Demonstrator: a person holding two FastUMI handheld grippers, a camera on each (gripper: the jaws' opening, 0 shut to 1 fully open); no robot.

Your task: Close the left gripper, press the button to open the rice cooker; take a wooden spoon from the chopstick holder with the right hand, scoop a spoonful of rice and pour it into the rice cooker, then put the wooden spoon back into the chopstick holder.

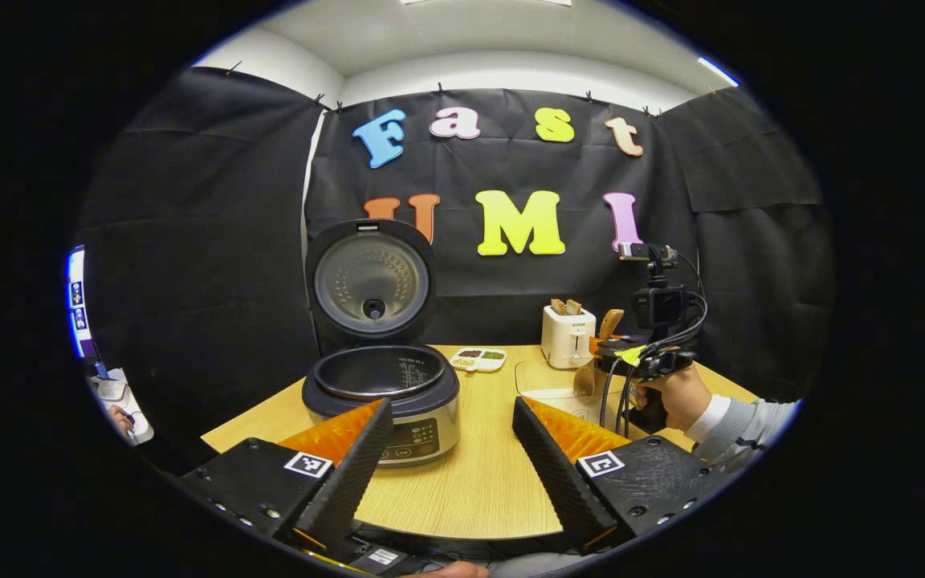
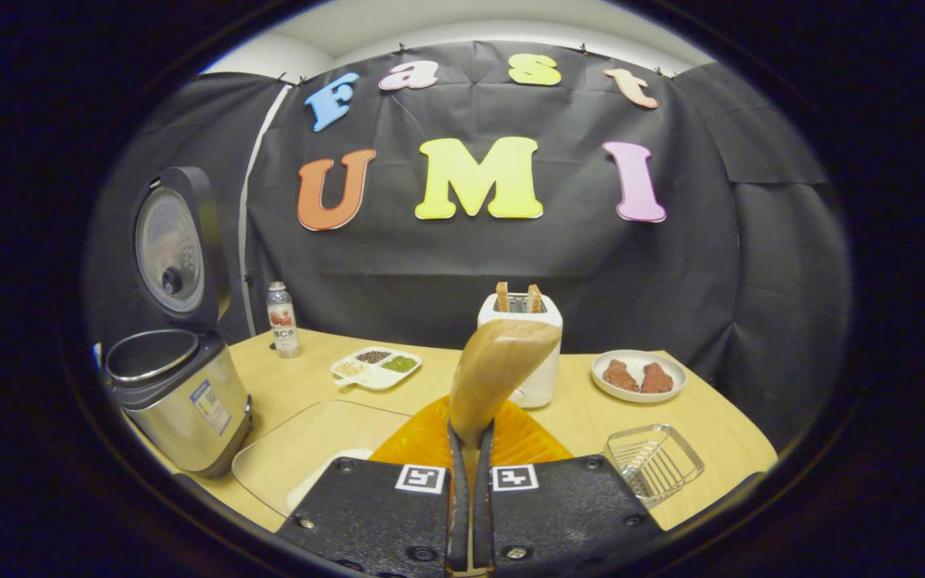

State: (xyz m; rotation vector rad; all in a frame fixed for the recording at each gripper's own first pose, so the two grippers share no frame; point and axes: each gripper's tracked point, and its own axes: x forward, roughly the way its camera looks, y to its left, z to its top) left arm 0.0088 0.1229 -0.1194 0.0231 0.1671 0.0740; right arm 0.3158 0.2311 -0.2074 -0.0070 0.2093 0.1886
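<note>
- Two fingers of the right gripper (image 2: 469,449) are pinching the wooden spoon (image 2: 495,369) by its handle; the bowl is standing upright above the fingertips, in front of the toaster (image 2: 539,353).
- Seen from the left gripper view, the right gripper (image 1: 603,361) is being held by a hand (image 1: 675,397) over the right side of the table (image 1: 478,474), beside the toaster (image 1: 568,335).
- Left gripper (image 1: 450,449) is sitting low at the near table edge with its fingers spread wide, gripping nothing.
- Rice cooker (image 1: 386,393) is standing just beyond the left finger, lid (image 1: 370,281) raised upright, inner pot exposed.
- Clear tray (image 2: 310,449) is lying between the rice cooker (image 2: 177,393) and the right gripper.
- Sectioned dish (image 2: 376,367), bottle (image 2: 281,319), plate (image 2: 639,375) and wire basket (image 2: 655,461) are resting farther out on the table.
</note>
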